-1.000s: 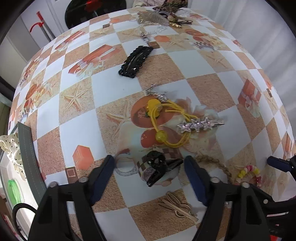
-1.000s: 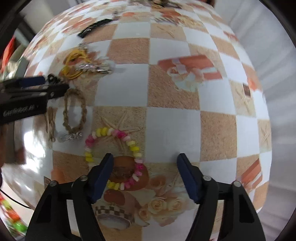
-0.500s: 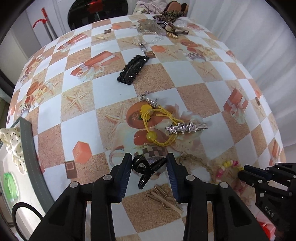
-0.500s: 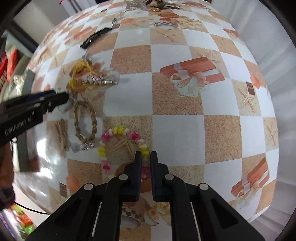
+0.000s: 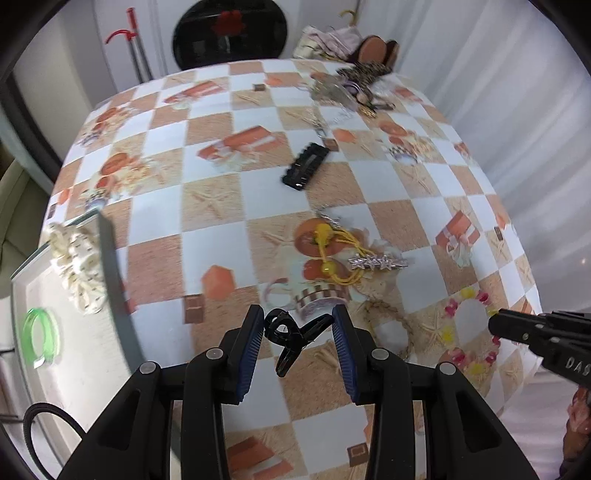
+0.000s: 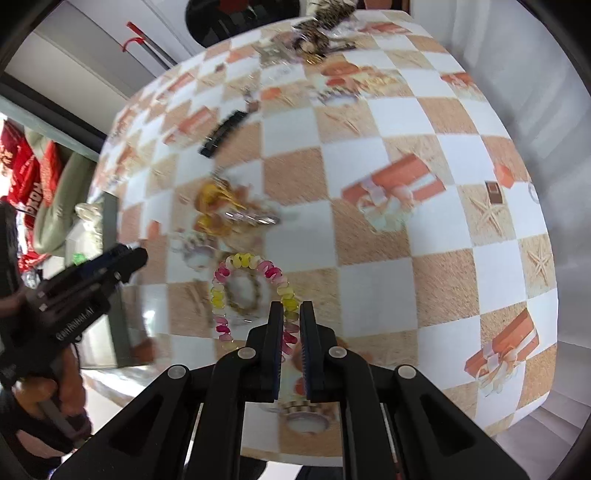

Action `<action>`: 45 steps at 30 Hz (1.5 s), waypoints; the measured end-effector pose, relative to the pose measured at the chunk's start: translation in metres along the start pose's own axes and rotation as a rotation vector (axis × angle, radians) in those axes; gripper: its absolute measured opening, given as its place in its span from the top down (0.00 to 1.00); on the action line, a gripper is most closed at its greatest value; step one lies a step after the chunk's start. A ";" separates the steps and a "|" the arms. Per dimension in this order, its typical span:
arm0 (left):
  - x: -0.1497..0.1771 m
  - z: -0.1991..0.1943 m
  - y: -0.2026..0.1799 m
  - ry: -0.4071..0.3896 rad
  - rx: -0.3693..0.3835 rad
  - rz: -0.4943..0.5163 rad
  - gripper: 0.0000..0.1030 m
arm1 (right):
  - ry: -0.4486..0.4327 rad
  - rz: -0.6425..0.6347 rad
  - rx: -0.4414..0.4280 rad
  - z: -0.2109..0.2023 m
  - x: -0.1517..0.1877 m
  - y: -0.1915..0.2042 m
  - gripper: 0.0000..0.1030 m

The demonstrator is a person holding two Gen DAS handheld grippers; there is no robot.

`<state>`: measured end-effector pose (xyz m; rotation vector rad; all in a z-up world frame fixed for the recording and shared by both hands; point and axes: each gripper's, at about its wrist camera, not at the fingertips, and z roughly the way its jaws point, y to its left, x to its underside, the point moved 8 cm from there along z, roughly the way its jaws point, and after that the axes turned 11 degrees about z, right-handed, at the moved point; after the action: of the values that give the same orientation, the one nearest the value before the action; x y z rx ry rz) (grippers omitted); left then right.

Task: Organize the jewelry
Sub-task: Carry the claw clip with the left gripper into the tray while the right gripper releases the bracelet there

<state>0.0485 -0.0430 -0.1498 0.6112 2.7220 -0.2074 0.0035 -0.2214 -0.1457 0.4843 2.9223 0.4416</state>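
My left gripper (image 5: pixel 298 325) is shut on a black claw hair clip (image 5: pixel 291 334) and holds it above the checked tablecloth. My right gripper (image 6: pixel 291 314) is shut on a pink and yellow beaded bracelet (image 6: pixel 251 291) and lifts it off the table; the bracelet also shows in the left wrist view (image 5: pixel 469 328). A yellow hair tie (image 5: pixel 332 254), a silver star clip (image 5: pixel 376 263), a braided bracelet (image 5: pixel 391 325) and a black barrette (image 5: pixel 306 166) lie on the cloth. A grey tray (image 5: pixel 107 258) at the left holds a cream scrunchie (image 5: pixel 75 258) and a green ring (image 5: pixel 37 336).
A pile of more hair accessories (image 5: pixel 351 92) sits at the table's far right corner. A black round object (image 5: pixel 229 33) and a red-handled tool (image 5: pixel 129 48) stand behind the table. White curtain hangs along the right side.
Both grippers closed on their items, then rose and pulled back. The black claw clip and the beaded bracelet left the table. The tray came more into view at the left.
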 end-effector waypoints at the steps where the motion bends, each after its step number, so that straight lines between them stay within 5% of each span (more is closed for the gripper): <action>1: 0.002 -0.004 0.004 -0.004 -0.003 -0.009 0.58 | -0.001 -0.004 -0.010 -0.003 -0.001 0.005 0.91; 26: 0.104 -0.076 0.192 -0.052 -0.218 -0.414 0.58 | 0.037 -0.388 -0.248 -0.021 0.000 0.264 0.91; 36: 0.137 -0.057 0.231 -0.032 -0.259 -0.502 0.58 | 0.085 -0.548 -0.253 0.044 0.010 0.360 0.91; 45: 0.148 -0.028 0.249 -0.008 -0.294 -0.529 0.58 | 0.124 -0.572 -0.175 0.133 0.016 0.387 0.91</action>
<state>0.0234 0.2443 -0.1937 -0.1954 2.7732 0.0663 0.1271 0.1688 -0.1532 -0.4083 2.9117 0.6436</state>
